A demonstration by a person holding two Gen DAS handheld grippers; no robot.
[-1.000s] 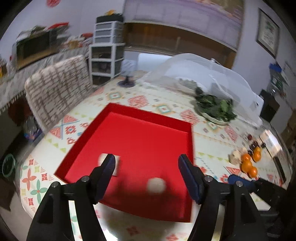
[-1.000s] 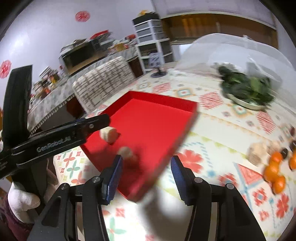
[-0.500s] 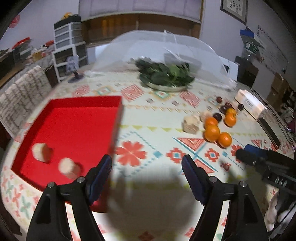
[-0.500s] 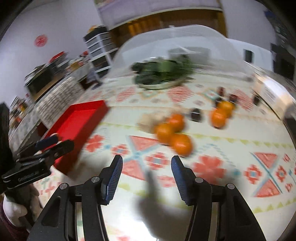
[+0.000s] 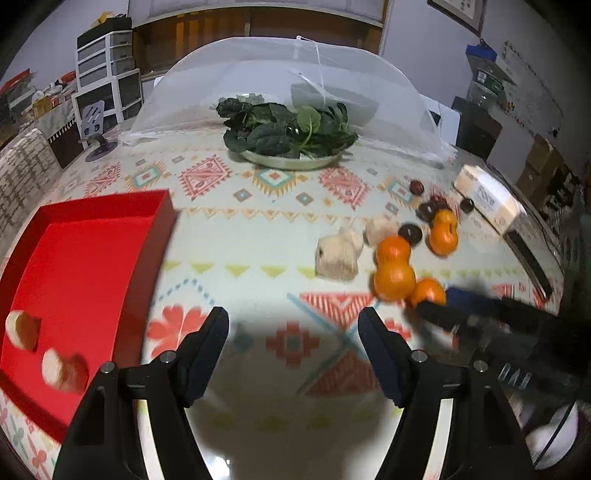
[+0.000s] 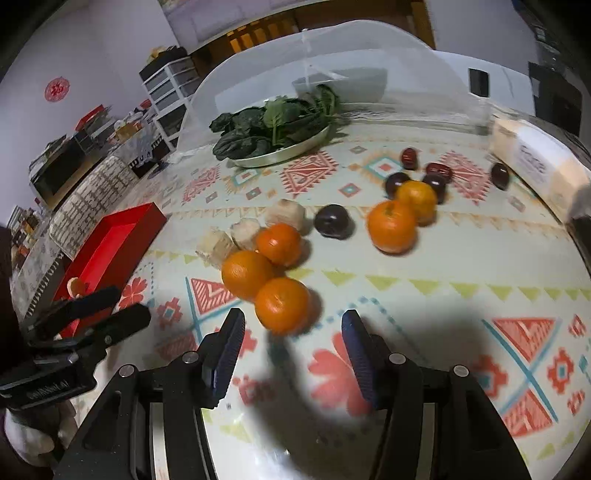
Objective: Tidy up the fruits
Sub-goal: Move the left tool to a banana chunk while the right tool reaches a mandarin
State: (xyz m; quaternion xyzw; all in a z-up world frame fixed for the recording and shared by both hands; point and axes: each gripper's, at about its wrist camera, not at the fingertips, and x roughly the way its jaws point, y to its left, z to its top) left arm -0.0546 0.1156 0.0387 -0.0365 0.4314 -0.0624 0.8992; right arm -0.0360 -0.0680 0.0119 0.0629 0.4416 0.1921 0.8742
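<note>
Left gripper hangs over bare desk w/ nothing between its jaws; they've just been closing a bit but stand apart, released. Right gripper also spread and empty, the nearest orange just beyond its tips, not touching.

Desk carries a pale cloth w/ red, teal and yellow geometric print. Red tray sits at left of the left view, two pale cut fruit pieces in its lower corner, blurred. Fruits lie mid-right: oranges in a cluster, pale peeled chunks beside them, dark plums and reddish dates further back. Plate of leafy greens at top centre, a mesh food cover behind it. White box at right edge.

Room: white drawer unit upper left, framed picture upper right, patterned chair back at far left.

Only the right view shows the red paper-cut on the wall and a microwave on a side counter, plus the left gripper from the side at lower left. Only the left view shows a whiteboard and the stacked boxes at right.
</note>
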